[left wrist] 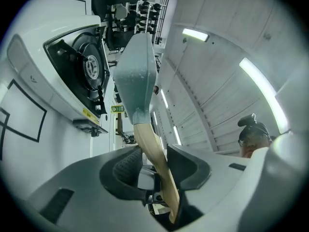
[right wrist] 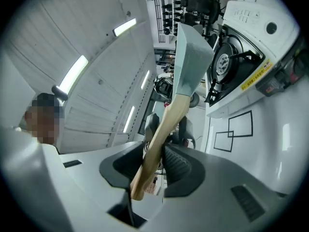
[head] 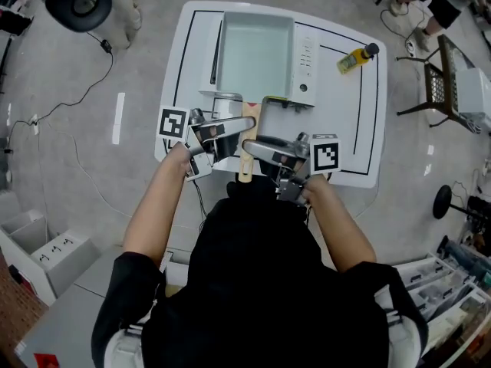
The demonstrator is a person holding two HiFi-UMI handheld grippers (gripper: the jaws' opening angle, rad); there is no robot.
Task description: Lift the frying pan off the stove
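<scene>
White counter [head: 360, 136] marked with black lines carries a boxy white stove [head: 307, 60]. At upper centre the square, pale-green frying pan [head: 255, 56] hangs clear of the round black burner [left wrist: 89, 66]. Left gripper [left wrist: 154, 164] and right gripper [right wrist: 153, 164] both clamp ribbed jaws on its smooth wooden handle [head: 245, 159].

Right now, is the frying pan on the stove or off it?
Off. The frying pan hangs beside the stove, its handle clamped in the left gripper and right gripper.

The right hand-held gripper [right wrist: 153, 164] pinches the frying pan [right wrist: 193, 57] by its wooden handle [right wrist: 163, 124], apparently beside the stove [right wrist: 251, 37].
</scene>
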